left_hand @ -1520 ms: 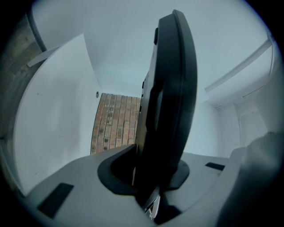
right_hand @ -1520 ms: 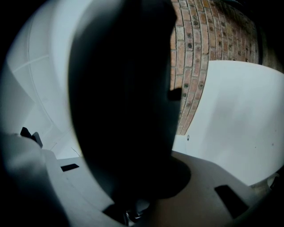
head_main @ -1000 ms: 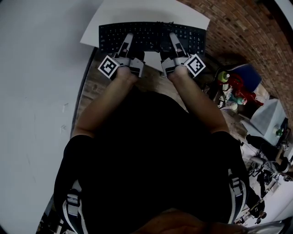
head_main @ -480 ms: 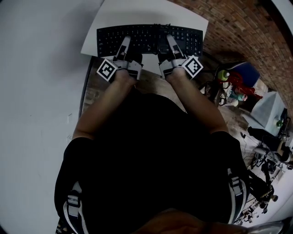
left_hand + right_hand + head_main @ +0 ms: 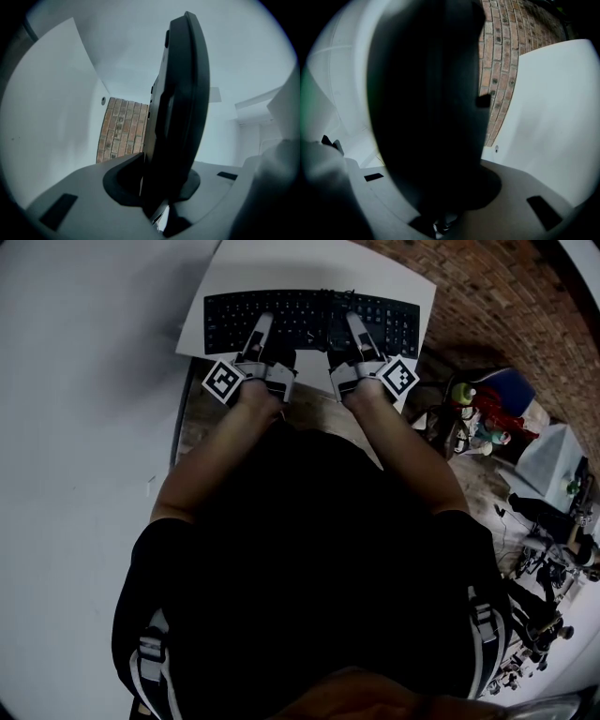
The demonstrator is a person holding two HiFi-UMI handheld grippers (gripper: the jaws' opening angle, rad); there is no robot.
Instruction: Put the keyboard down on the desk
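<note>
A black keyboard is held level over the near part of a white desk in the head view. My left gripper is shut on its near edge left of the middle. My right gripper is shut on the same edge right of the middle. In the left gripper view the keyboard stands edge-on between the jaws and fills the centre. In the right gripper view the keyboard is a dark mass between the jaws. Whether the keyboard touches the desk top cannot be told.
A white wall runs along the left. A brick wall rises at the right behind the desk. Toys and clutter lie on the floor at the right. The person's dark torso fills the lower middle.
Both grippers and the keyboard have shifted slightly up in the picture, towards the desk, over the last second. The grip on the keyboard is the same.
</note>
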